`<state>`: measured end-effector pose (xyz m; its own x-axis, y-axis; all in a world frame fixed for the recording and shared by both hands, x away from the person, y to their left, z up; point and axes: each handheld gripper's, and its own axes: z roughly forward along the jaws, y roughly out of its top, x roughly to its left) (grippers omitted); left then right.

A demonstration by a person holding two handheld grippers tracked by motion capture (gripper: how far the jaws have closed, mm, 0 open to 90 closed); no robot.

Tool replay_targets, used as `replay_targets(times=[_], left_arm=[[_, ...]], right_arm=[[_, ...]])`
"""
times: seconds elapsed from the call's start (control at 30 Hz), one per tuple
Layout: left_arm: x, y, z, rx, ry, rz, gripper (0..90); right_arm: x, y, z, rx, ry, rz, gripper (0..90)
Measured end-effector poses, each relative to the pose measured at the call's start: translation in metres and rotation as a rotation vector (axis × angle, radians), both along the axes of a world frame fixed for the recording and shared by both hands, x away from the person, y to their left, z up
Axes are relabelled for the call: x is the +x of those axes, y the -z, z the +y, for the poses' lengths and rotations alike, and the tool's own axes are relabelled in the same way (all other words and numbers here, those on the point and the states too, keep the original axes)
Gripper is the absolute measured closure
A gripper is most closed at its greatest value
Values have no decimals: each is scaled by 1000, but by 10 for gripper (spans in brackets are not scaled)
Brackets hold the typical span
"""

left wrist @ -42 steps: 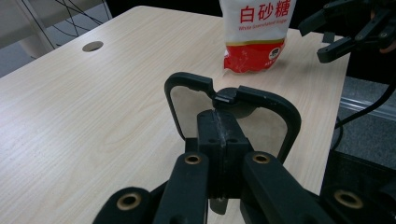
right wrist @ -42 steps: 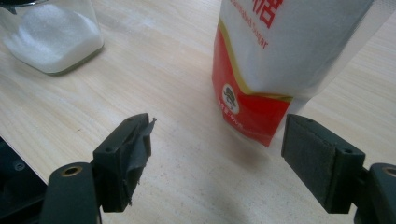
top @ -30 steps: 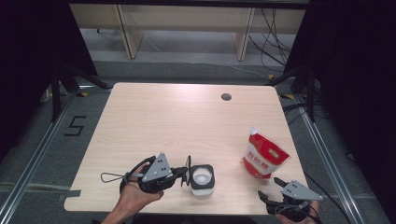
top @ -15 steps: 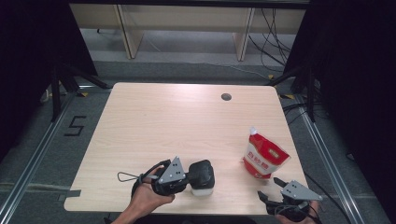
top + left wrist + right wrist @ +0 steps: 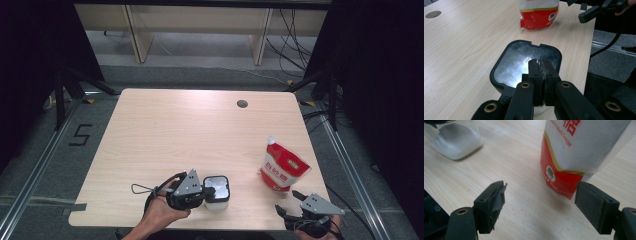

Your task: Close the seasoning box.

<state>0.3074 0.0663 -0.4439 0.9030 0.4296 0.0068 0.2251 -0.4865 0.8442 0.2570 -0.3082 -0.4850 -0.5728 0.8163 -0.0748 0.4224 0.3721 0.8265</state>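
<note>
Landmark: the jar [image 5: 217, 191], a clear square container with a black rim, standing upright near the front edge of the table [image 5: 165, 135], white granules inside. Left hand-held gripper [image 5: 199, 190] sits against the jar's left side, held from below by the person's left hand [image 5: 161, 212]; in the left gripper view its jaws are pressed together with nothing between them, tips poised over the near rim of the jar [image 5: 525, 63], above the open mouth. Contact with the rim cannot be told. Right of the jar and a little farther back stands the pouch [image 5: 282, 167], red and white, upright, well apart from the jar. Right hand-held gripper [image 5: 290, 207] rests at the table's front edge, right of the jar and just in front of the pouch; jaws spread wide and empty, pouch [image 5: 584, 152] ahead of them, untouched.
</note>
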Motion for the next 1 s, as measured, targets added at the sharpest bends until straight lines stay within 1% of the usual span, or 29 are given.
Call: replay_targets(times=[0.03, 0.07, 0.1, 0.13, 0.17, 0.2, 0.23, 0.27, 0.37, 0.4, 0.43, 0.47, 0.5, 0.57, 0.6, 0.67, 0.7, 0.73, 0.77, 0.8, 0.83, 0.87, 0.9, 0.93, 0.97, 1.0], left_arm=[[1, 0, 1, -3, 6, -2, 841], [0, -1, 2, -1, 1, 5, 821], [0, -1, 2, -16, 0, 15, 793], [1, -2, 4, -9, 5, 9, 760], [0, -2, 5, -20, -2, 19, 719], [0, -3, 7, -18, 0, 16, 690], [0, -4, 9, -30, -4, 19, 657], [0, -4, 11, -35, -7, 23, 620], [1, -2, 16, -55, -15, 63, 502], [1, -2, 18, -51, -19, 67, 470], [1, -2, 21, -46, -30, 56, 445], [0, -1, 23, -61, -30, 71, 429], [0, 0, 26, -50, -37, 64, 417], [-1, 2, 32, -47, -43, 58, 380], [-2, 4, 35, -47, -47, 56, 361], [-2, 7, 43, -34, -45, 59, 339], [-3, 9, 46, -36, -58, 66, 326], [-3, 10, 50, -23, -59, 61, 312], [-3, 12, 53, -8, -72, 63, 300], [-4, 15, 55, -31, -84, 82, 292], [-4, 16, 58, -15, -93, 76, 283], [-5, 18, 59, -20, -102, 88, 272], [-7, 21, 60, -37, -115, 102, 268], [-6, 22, 63, -14, -101, 88, 267], [-8, 24, 64, -22, -107, 91, 262], [-9, 25, 66, -14, -110, 96, 255]], right_arm=[[0, 0, 0, 1, 1, 3, 250], [0, 0, 0, 0, -1, 0, 250], [0, 0, 0, -3, -4, 4, 249], [0, 0, 0, -3, -5, 6, 250], [0, 0, 0, -3, -5, 6, 250], [0, 0, 0, -3, -5, 6, 250], [0, 0, 0, -2, -5, 5, 250], [0, 0, 0, -3, -5, 6, 249], [0, 0, 0, -3, -4, 5, 249], [0, 1, 0, 1, -6, 3, 249], [0, 1, 1, 7, 3, 12, 249], [-1, 1, 1, 9, 1, 15, 248], [-1, 1, 1, 8, 2, 14, 248], [0, 1, 1, 0, -3, 3, 247], [0, 1, 1, 6, 4, 13, 247], [-1, 1, 1, 7, 3, 14, 247], [-1, 1, 1, 9, 1, 17, 247], [-1, 1, 2, 11, 2, 21, 247], [-1, 1, 2, 10, 2, 20, 247], [-1, 1, 2, 10, 2, 20, 247], [-1, 0, 1, 4, 3, 17, 247], [-2, 0, 2, 11, 13, 27, 247], [0, 0, 1, -3, -2, 8, 247], [-1, 0, 1, -1, 2, 10, 247], [-2, 0, 3, 8, 11, 23, 246], [-2, 0, 3, 7, 6, 28, 247]])
